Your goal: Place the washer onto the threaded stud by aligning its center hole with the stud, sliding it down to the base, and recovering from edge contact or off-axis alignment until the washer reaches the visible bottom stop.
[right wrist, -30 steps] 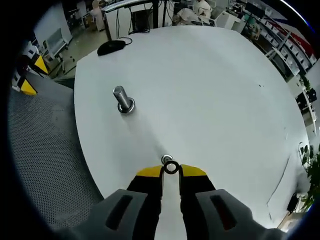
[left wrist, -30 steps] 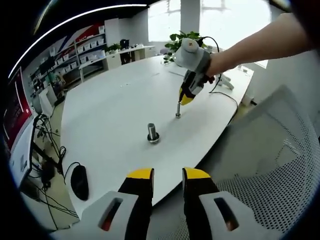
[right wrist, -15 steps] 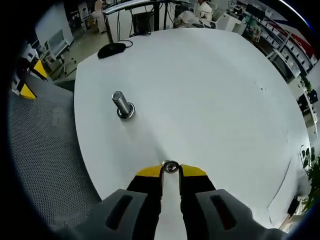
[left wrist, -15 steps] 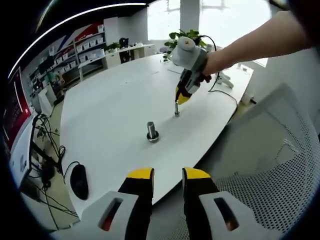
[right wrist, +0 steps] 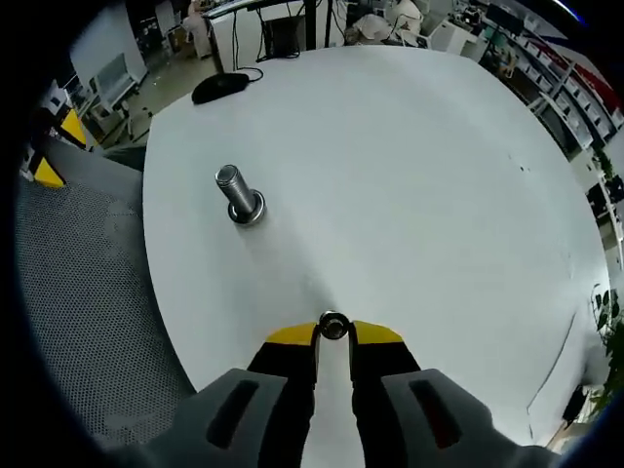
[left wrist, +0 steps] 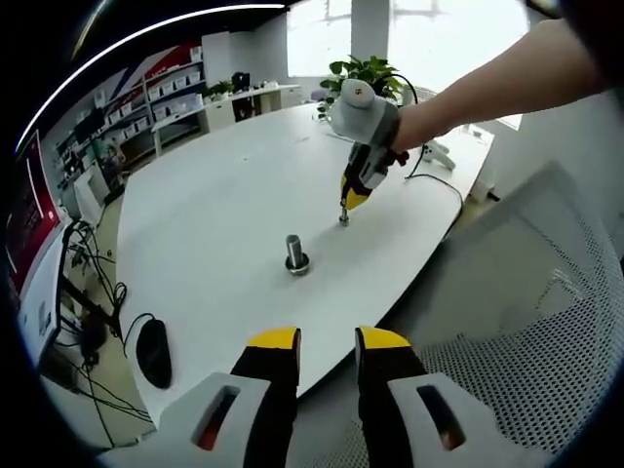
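White bench (left wrist: 214, 205) carries a steel threaded stud (left wrist: 295, 253) that stands upright on its wide base, well in from the near rounded edge. In the right gripper view the same stud (right wrist: 237, 193) sits apart from the jaws, closer to the bench edge that borders a grey mesh chair (right wrist: 78, 292).

In the left gripper view the right gripper (left wrist: 346, 207) comes in from the upper right on a bare forearm (left wrist: 487, 88) stretched out over the bench. The wrist is bent so the grey body points steeply down, with the yellow tips just above the surface beside the stud but not touching it. A small upright metal piece shows at those tips; its shape is too small to read there.

From the right gripper view, the right gripper (right wrist: 332, 336) has its jaws narrow, pinching the washer (right wrist: 332, 326) between the yellow tips. The ring faces the camera, with its centre hole showing dark. Washer and stud are well apart.

The left gripper (left wrist: 327, 343) hangs off the near edge of the bench over the chair, its jaws parted by a modest gap with nothing between them. A black mouse (left wrist: 154, 353) lies near the bench's left corner edge.
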A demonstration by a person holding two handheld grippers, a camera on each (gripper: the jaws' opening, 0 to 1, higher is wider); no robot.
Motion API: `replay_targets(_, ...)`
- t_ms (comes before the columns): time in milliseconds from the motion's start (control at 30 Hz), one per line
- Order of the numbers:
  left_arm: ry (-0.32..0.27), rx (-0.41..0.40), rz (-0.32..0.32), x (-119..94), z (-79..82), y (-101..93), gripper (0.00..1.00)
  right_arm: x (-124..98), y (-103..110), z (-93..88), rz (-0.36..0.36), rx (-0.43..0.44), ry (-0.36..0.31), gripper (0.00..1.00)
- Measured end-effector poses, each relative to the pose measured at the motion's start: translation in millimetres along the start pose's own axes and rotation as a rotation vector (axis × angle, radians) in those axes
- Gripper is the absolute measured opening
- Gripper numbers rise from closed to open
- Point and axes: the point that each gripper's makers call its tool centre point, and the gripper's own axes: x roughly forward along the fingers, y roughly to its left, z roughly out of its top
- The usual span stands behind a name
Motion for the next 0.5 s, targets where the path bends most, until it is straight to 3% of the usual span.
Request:
replay_targets(167,0.007,0.003,0.003,0,-1.5,0.3,0.2,15,-3,-7.9,0.005,0.027,0.016,0.15)
replay_targets(500,0.009,-0.003,0.008,1,-1.8,2.5,0.2,24,2,-14.0,-0.001,0.021,0.034,0.17)
